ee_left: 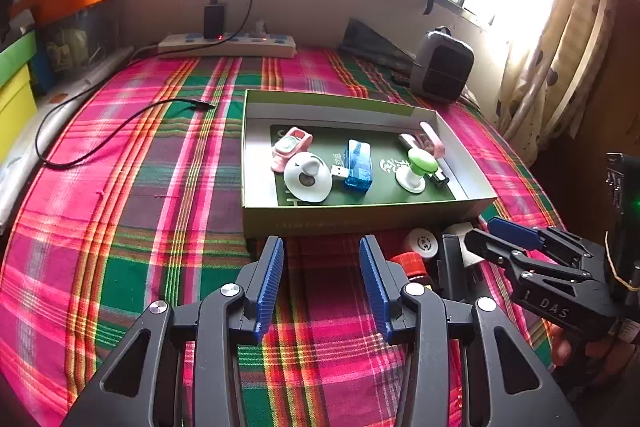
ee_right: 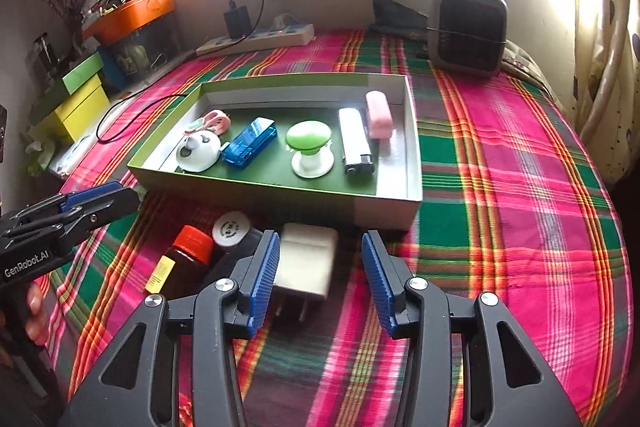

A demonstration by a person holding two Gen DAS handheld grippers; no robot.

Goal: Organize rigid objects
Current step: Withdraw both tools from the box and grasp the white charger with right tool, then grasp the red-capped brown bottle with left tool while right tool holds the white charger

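A green box tray (ee_left: 360, 217) (ee_right: 256, 187) on the plaid cloth holds a pink watch (ee_left: 289, 145), a white round piece (ee_left: 307, 179) (ee_right: 199, 149), a blue USB device (ee_left: 359, 165) (ee_right: 250, 141), a green-and-white knob (ee_left: 416, 169) (ee_right: 310, 147), a white lighter (ee_right: 355, 143) and a pink case (ee_right: 379, 115). In front of the tray lie a white charger plug (ee_right: 306, 261), a red-capped brown bottle (ee_right: 180, 263) (ee_left: 410, 263) and a black bottle with white cap (ee_right: 232, 229) (ee_left: 423, 243). My left gripper (ee_left: 321, 287) is open and empty. My right gripper (ee_right: 320, 283) is open just over the charger.
A power strip (ee_left: 228, 45) with a black adapter lies at the back wall. A black cable (ee_left: 120, 131) trails on the cloth at left. A grey heater (ee_right: 466, 31) stands at the back right. Coloured boxes (ee_right: 80, 99) are stacked at left.
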